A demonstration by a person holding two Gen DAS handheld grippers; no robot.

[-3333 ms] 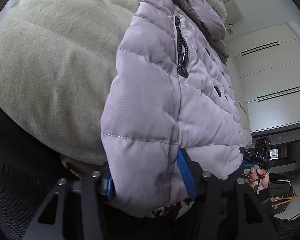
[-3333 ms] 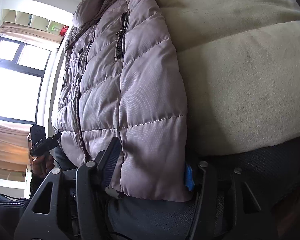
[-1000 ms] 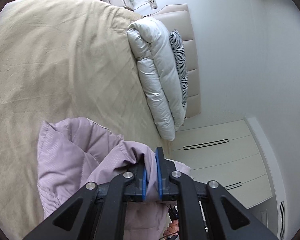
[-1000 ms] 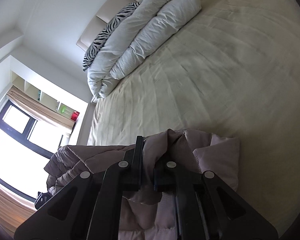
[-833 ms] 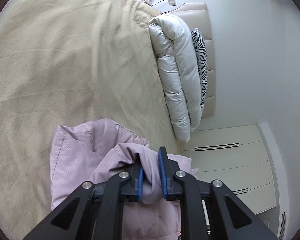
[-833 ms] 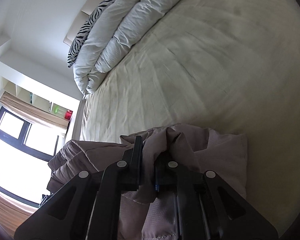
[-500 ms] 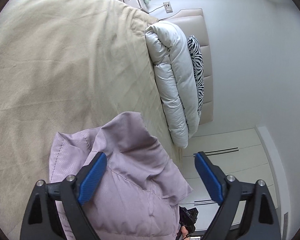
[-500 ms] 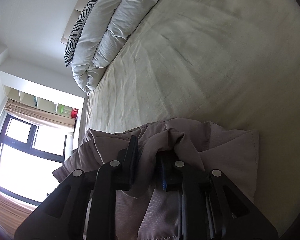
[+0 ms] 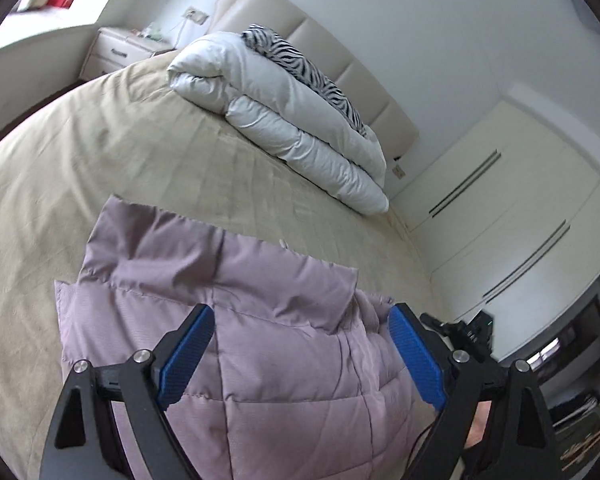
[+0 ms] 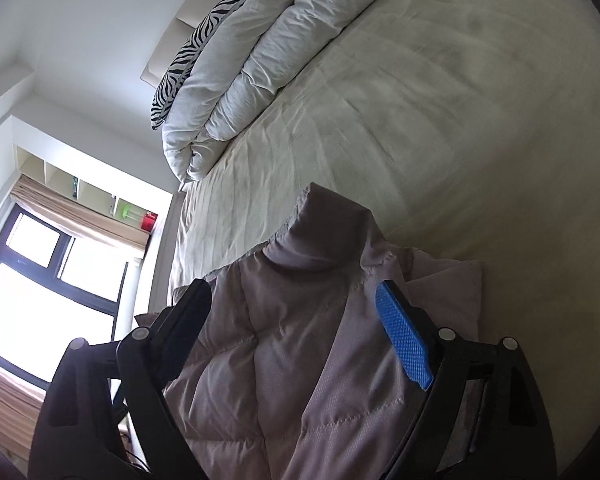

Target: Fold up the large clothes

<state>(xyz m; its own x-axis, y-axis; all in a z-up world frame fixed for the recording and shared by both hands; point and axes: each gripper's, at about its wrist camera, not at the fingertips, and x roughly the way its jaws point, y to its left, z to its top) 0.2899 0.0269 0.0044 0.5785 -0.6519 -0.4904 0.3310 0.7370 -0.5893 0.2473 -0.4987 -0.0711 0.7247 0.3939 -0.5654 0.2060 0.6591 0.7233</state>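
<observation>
1. Straddling the jacket, the left gripper (image 9: 300, 344) stands with jaws spread wide, blue pads (image 9: 186, 354) either side of the fabric and, as far as shows, not pinching it; nothing held.
2. Right gripper (image 10: 296, 320) same story; jaws wide apart, one blue pad (image 10: 404, 344) showing, the other finger dark; fabric lies between them, not clamped.
3. Puffer jacket (image 9: 236, 312) lies on the bed (image 9: 60, 168) at the near edge, mauve, quilted; a doubled-over layer sits on top with a loose flap edge toward the far side; in the right wrist view a corner (image 10: 328, 220) pokes up in a peak rather than lying flat.
4. Handling, as a judgement: light for its bulk, soft, springy; padding likely pushes folds back open; shell looks smooth, so probably slippery in the pads; not fragile.
5. Where to grip, as a judgement: stitched seams or the hemmed edge, where the layers are thin enough to pinch; a bite on a fat quilt panel would likely slide off; take both layers together at the outer corners, one gripper each side, so the fold moves as one.
6. Risk: the raised corner may flop and undo the fold; press it flat first.
7. Farther off: rolled white duvet (image 9: 300, 120) and zebra-print pillow (image 9: 300, 64) by the headboard (image 9: 340, 68), well apart from the jacket; wardrobe (image 9: 520, 200) beyond; window (image 10: 32, 280) in the right wrist view.
</observation>
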